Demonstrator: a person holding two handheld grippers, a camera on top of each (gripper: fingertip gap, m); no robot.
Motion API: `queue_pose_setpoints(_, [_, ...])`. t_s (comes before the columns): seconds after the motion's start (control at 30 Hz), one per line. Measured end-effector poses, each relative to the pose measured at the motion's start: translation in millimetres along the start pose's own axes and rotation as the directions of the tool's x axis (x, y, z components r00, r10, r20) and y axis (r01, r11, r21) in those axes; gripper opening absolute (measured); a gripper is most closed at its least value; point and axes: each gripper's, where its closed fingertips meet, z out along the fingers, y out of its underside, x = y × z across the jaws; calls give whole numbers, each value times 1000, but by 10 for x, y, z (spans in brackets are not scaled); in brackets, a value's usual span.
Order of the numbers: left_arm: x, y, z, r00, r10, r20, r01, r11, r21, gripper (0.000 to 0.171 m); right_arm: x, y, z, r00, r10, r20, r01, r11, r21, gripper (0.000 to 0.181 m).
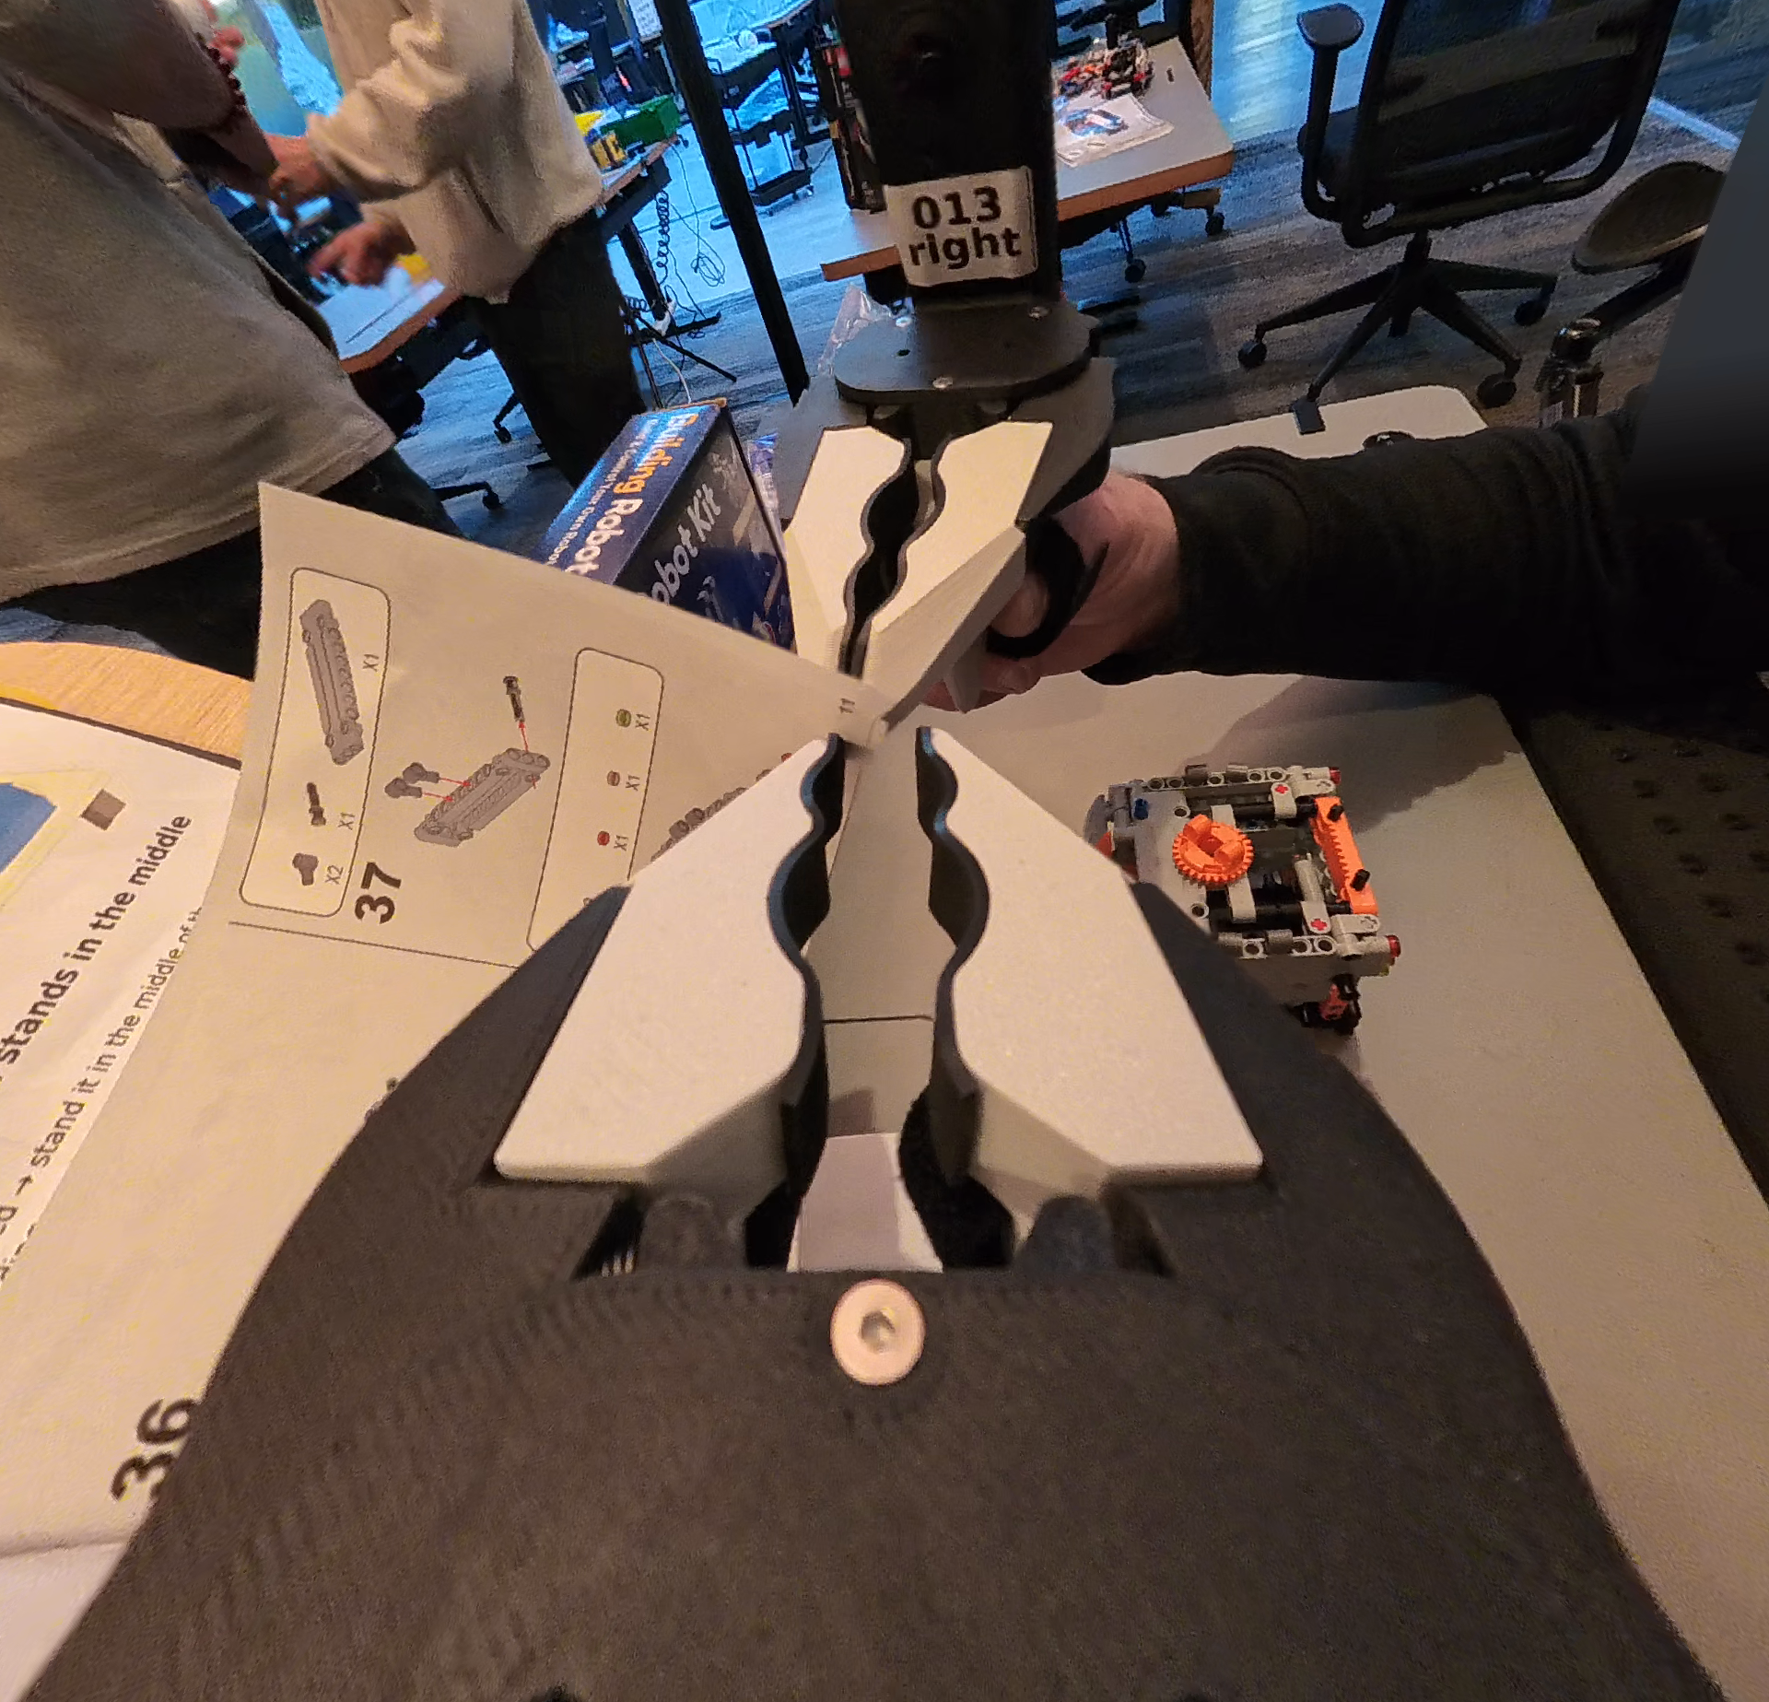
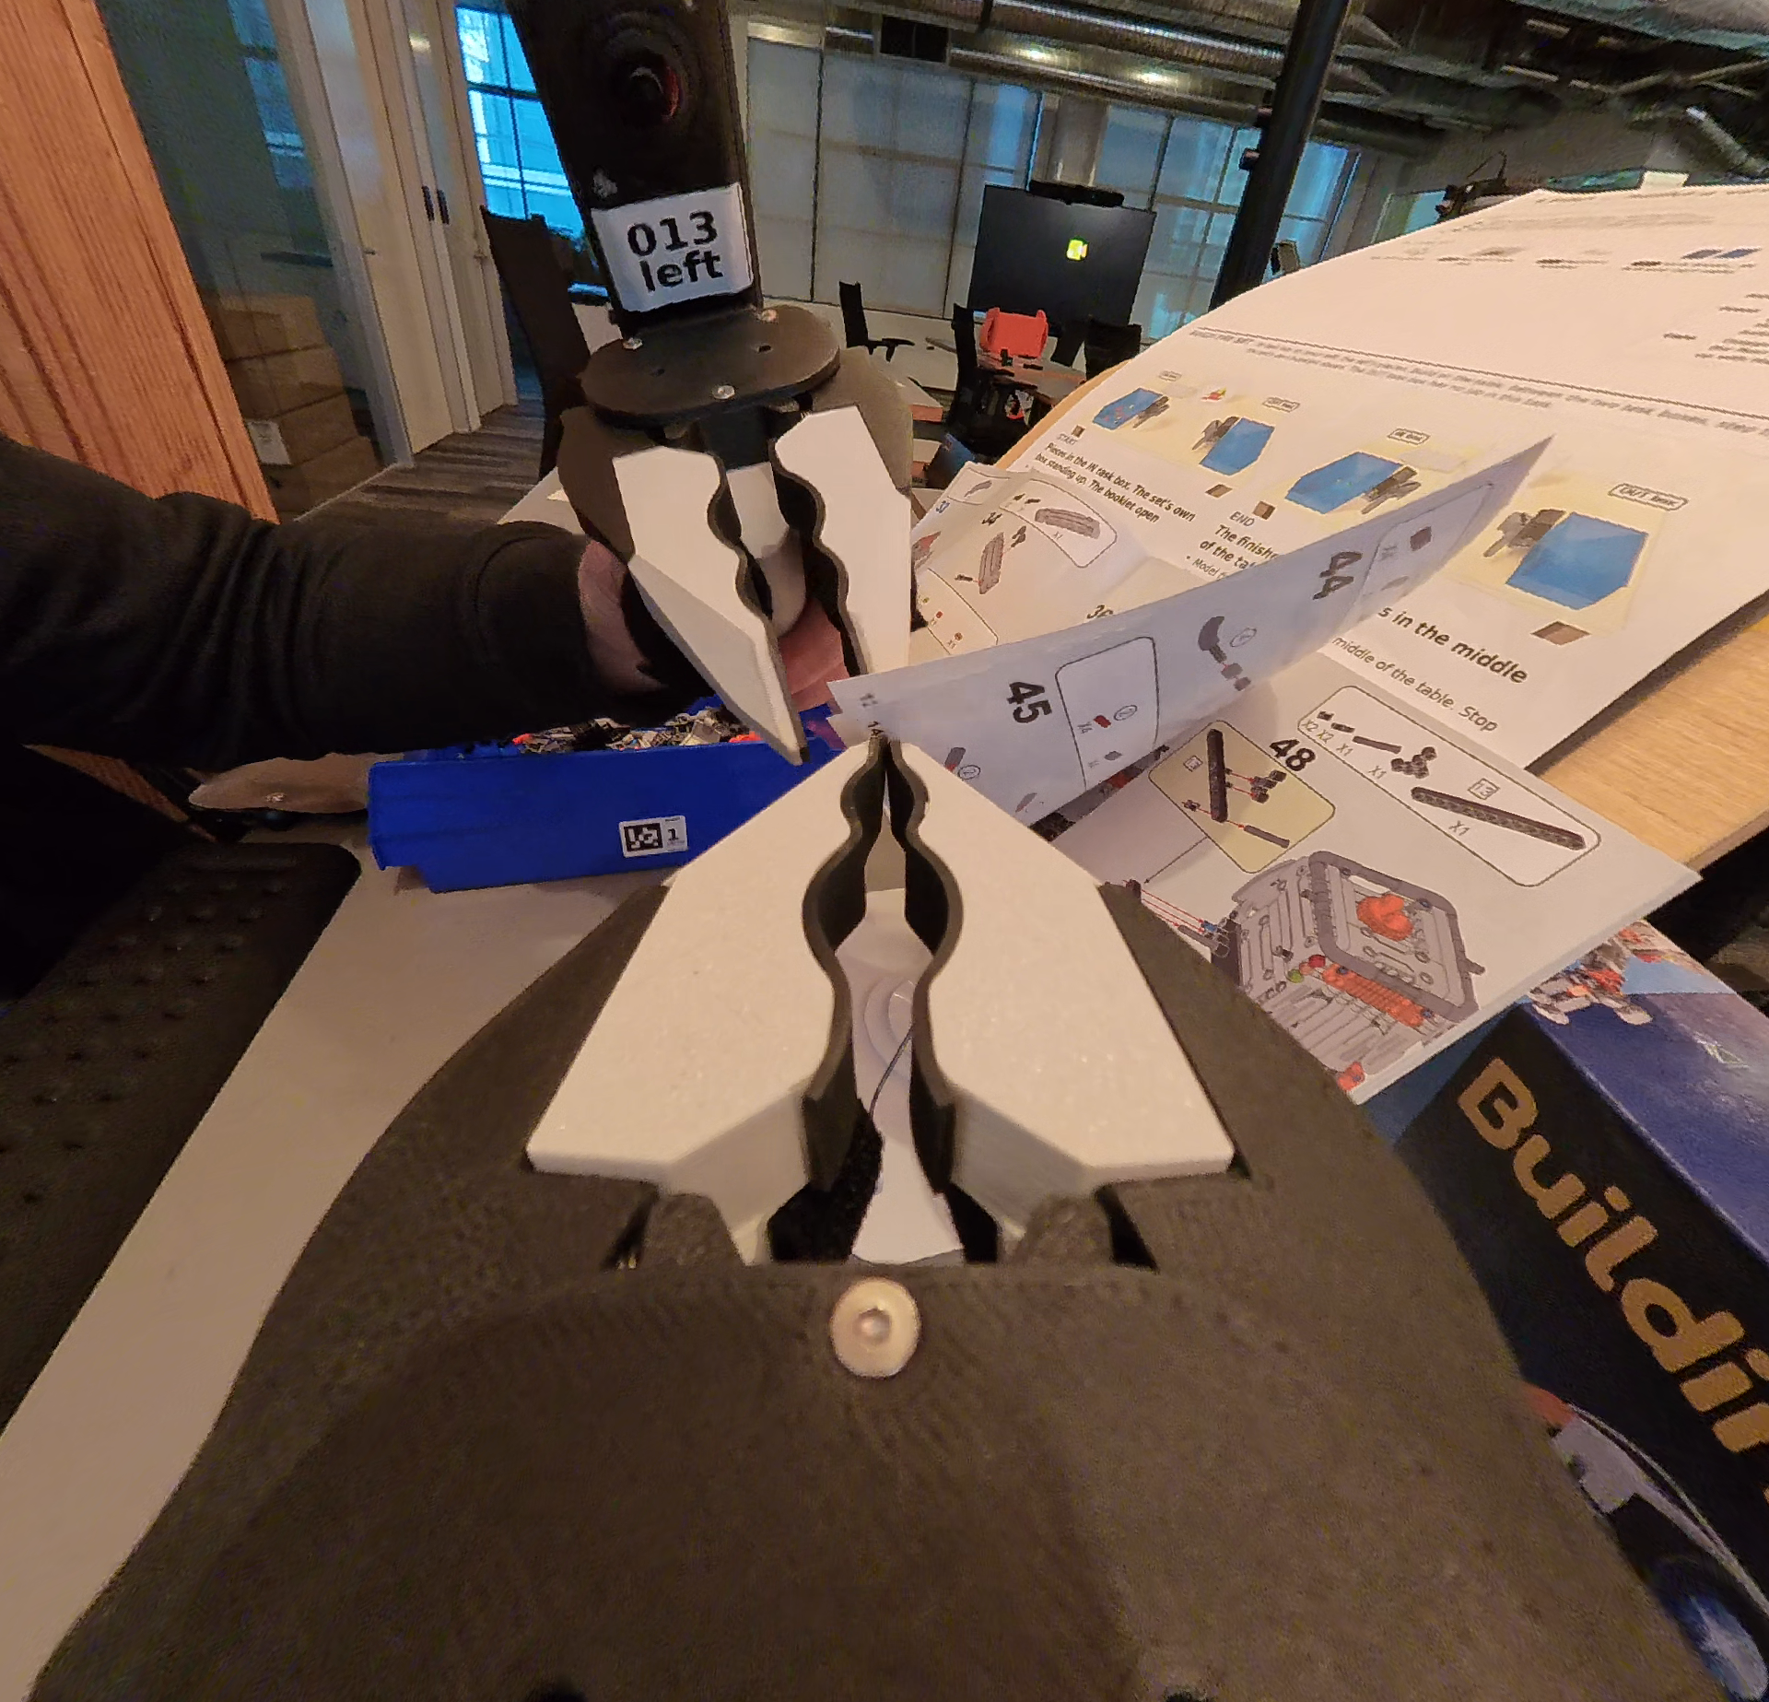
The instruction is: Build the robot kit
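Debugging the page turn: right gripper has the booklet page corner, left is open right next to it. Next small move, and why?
Probably keep the right gripper shut on the lifted page and sweep it on across the booklet. The corner is pinched, the page arches mid-turn, and the left gripper is open beside the corner, holding nothing.

My left gripper (image 1: 876, 746) points forward with its white fingers (image 1: 689, 967) spread a little apart, the tips meeting my right gripper (image 2: 881, 756) nose to nose. The right one has its fingers (image 2: 756, 995) drawn together until the tips touch, and it tilts down toward the left from the far side. Each is gripped by a hand (image 1: 1101, 584) in a black sleeve reaching in from the side.
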Motion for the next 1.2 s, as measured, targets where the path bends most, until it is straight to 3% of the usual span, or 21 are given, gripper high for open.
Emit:
queue_pose_setpoints(0.5, [-78,-15,16,992,-31,118,37,998,-46,15,-1,63,100,995,-77,-65,75,996,-45,0])
queue_pose_setpoints(0.87, [-83,-46,22,991,-85,100,89,995,-36,1,12,96,153,978,-166,-124,156,984,-89,0])
queue_pose_setpoints(1.2, [-145,-30,23,984,-91,153,99,994,-46,0,22,169,200,960,-232,-154,209,966,-153,0])
